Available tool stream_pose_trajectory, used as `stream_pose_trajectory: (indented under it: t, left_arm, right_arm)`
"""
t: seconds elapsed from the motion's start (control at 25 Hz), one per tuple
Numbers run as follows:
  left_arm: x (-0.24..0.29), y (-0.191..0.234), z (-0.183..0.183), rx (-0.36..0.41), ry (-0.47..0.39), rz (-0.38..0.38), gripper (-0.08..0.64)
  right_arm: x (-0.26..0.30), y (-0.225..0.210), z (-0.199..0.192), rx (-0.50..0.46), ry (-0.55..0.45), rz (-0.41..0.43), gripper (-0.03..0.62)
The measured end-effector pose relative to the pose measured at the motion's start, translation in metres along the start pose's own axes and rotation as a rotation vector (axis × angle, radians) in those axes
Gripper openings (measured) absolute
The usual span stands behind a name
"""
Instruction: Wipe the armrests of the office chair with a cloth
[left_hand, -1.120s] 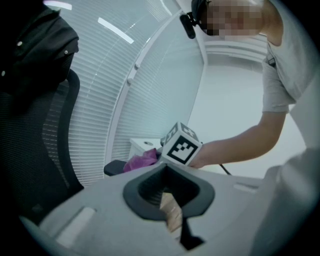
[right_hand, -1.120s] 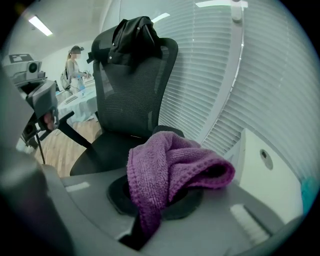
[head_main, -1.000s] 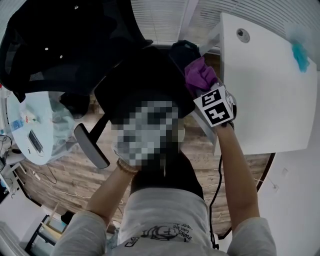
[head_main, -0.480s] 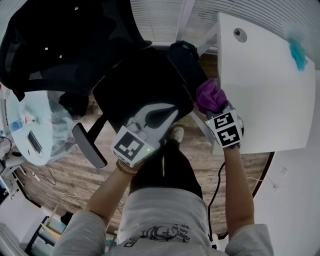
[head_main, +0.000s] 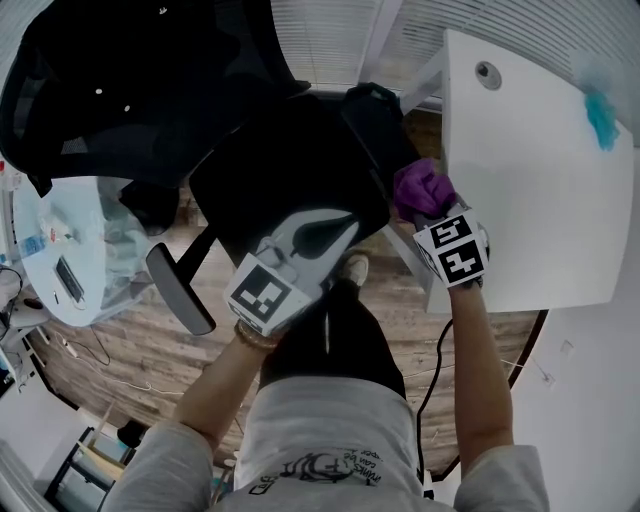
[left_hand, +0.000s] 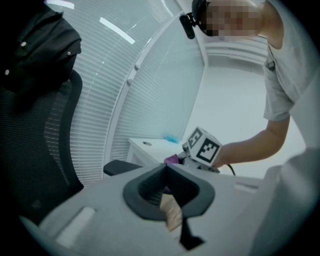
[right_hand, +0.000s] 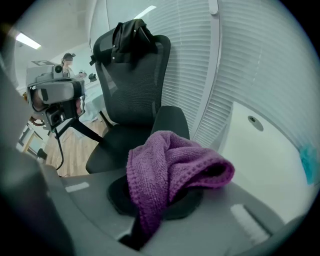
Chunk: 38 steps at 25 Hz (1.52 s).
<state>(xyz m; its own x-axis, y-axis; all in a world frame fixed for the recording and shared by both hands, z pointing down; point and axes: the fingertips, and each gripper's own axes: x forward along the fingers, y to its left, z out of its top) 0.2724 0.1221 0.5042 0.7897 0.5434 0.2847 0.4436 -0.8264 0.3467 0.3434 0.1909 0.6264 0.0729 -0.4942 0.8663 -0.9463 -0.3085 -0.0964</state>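
Beside the office chair (head_main: 280, 170), head view: right tongs (head_main: 428, 205) hold the purple cloth (head_main: 420, 188) at the front end of its tabletop-side armrest (head_main: 375, 125), seemingly wiping. Left gripper view: left tongs (left_hand: 167, 192) closed, empty, parked over the seat. Right gripper view: jaws clamped on bunched cloth, wad forward for rubbing.

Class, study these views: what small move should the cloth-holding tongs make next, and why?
Probably push the right tongs away along the armrest, with the purple cloth pressed down. The cloth is clamped and appears to sit at the armrest's near end, and the pad beyond it lies uncovered.
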Motion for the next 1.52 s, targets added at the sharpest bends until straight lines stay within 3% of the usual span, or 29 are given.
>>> stream_pose_trajectory:
  t: [0.32,0.6,1.0,1.52]
  left_arm:
    - [-0.005,0.007,-0.006,0.009,0.014,0.008,0.002]
    - [-0.008,0.013,-0.010,0.009,0.021,0.018,0.002]
    - [-0.010,0.018,-0.008,-0.012,0.010,0.029,0.002]
    - [-0.008,0.017,-0.010,-0.005,0.024,0.016,0.002]
  right_arm:
    - [0.031,-0.009,0.049,-0.009,-0.051,0.049,0.029]
    - [0.062,-0.016,0.096,-0.064,-0.085,0.034,0.031]
    - [0.097,-0.025,0.151,-0.071,-0.103,0.037,0.031]
    - [0.087,-0.023,0.139,-0.057,-0.122,-0.003,0.029]
